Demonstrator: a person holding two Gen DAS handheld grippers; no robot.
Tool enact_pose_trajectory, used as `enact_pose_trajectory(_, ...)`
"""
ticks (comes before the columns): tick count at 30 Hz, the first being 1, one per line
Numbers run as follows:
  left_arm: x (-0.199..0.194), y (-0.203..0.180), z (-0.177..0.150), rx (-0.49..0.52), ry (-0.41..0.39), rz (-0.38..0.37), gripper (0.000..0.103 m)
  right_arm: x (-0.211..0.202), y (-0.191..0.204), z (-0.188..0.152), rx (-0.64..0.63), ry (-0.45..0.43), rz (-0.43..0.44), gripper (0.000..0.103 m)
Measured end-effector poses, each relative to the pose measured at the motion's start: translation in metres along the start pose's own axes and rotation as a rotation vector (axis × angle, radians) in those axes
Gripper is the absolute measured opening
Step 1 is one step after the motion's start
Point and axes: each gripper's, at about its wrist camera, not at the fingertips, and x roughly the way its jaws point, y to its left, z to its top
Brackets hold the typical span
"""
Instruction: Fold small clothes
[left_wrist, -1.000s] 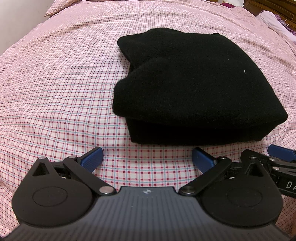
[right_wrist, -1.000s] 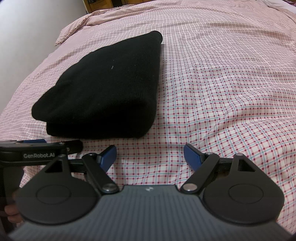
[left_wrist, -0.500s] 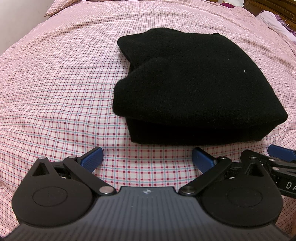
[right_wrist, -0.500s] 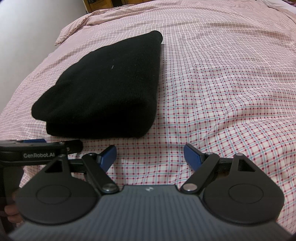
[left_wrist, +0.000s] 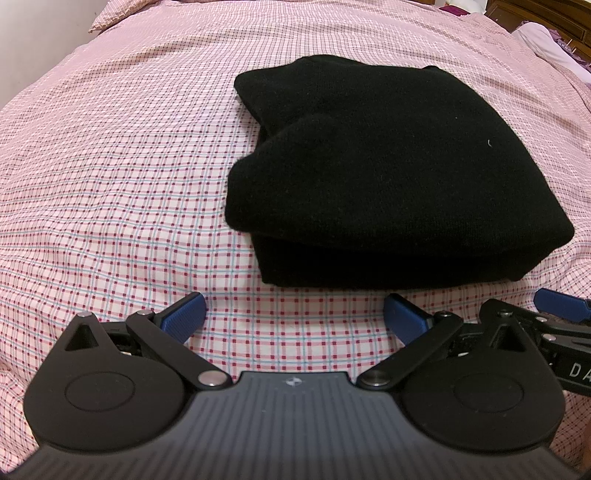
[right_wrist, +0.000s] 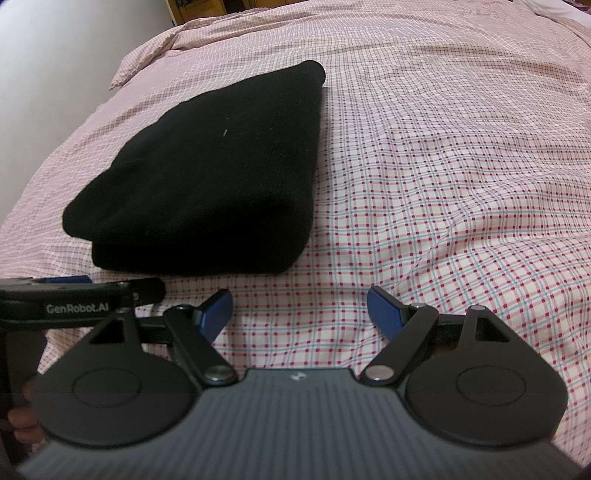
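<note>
1. Knitwear: a black, soft-knit garment folded into a thick rectangular bundle (left_wrist: 391, 173) lies flat on a bed covered by a pink sheet checked with red and teal lines (left_wrist: 110, 166)
2. From the left wrist camera the bundle sits ahead and to the right of centre, its near edge just beyond the blue pads; two stacked layers show along that edge, and the upper layer bulges out past the lower one at the left corner
3. From the right wrist camera the same bundle (right_wrist: 214, 177) sits ahead and to the left, its long right side a straight folded edge running away toward the far end of the bed
4. A small white speck of lint (left_wrist: 489, 143) rests on the bundle's top surface
5. The left gripper (left_wrist: 294, 314), black with blue ribbed pads, has its fingers spread wide and released; only bare checked sheet lies between them, apart from the garment
6. The right gripper (right_wrist: 299, 308), of the same build, is likewise spread wide and empty, with only sheet between its pads
7. Both grippers hover side by side near the bundle's near edge, each showing in the other's camera at the frame's edge
8. A fingertip of the person's hand (right_wrist: 22, 424) shows at the lower left of the right wrist view
9. A white pillow (left_wrist: 546, 40) and dark wooden furniture (left_wrist: 554, 14) stand beyond the far right of the bed
</note>
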Motion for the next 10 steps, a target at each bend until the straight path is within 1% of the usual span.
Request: enact_pose_trajectory(10,-0.0002,0.0002,0.0,0.0,0.0,0.0,0.103,0.0008,0.0004,0.0001,-0.001,0.002,-0.001,0.082)
